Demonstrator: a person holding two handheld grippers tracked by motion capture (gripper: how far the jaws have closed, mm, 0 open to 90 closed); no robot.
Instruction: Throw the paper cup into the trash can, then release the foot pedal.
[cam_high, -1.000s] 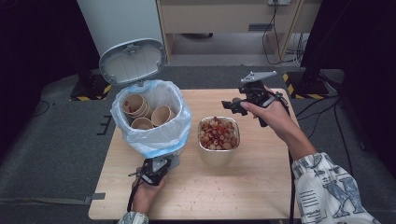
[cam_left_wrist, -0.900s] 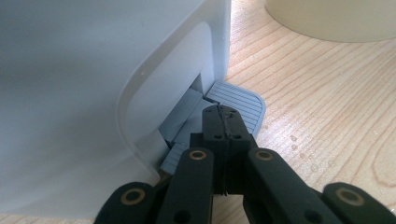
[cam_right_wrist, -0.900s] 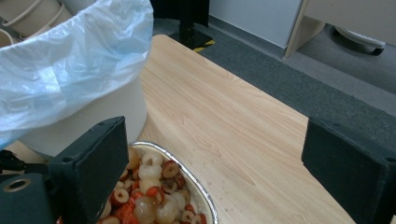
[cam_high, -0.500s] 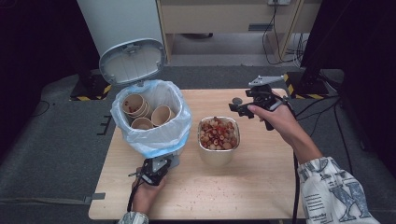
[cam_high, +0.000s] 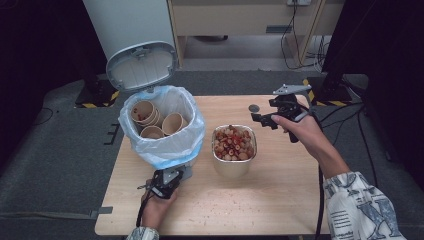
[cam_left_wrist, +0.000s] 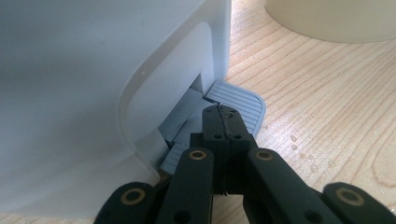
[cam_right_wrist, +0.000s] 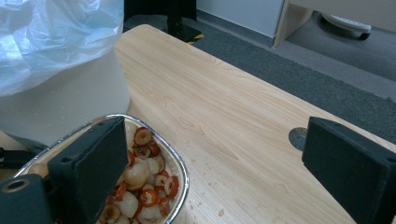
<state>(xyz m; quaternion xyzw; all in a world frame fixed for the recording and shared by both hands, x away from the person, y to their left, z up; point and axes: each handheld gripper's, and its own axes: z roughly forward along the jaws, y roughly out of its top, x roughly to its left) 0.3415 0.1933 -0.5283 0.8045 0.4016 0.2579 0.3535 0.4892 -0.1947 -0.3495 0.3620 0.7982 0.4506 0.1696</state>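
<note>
While the left gripper (cam_left_wrist: 223, 112), jaws pressed together, pins the bin's grey ribbed pedal (cam_left_wrist: 238, 100), the spread right gripper (cam_high: 263, 119) has drifted rightward from the foil tray of red-and-white fruit (cam_high: 233, 143).

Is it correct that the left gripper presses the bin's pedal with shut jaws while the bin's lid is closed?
Not quite: the lid stands open, as the high view shows. The rest holds: the left gripper, jaws shut, rests on the pedal of the bin.

White bin (cam_high: 165, 150), blue-clear liner (cam_high: 192, 135); grey ribbed pedal (cam_left_wrist: 238, 100); silver bowl (cam_high: 233, 167), red-white fruit (cam_high: 232, 145).
</note>
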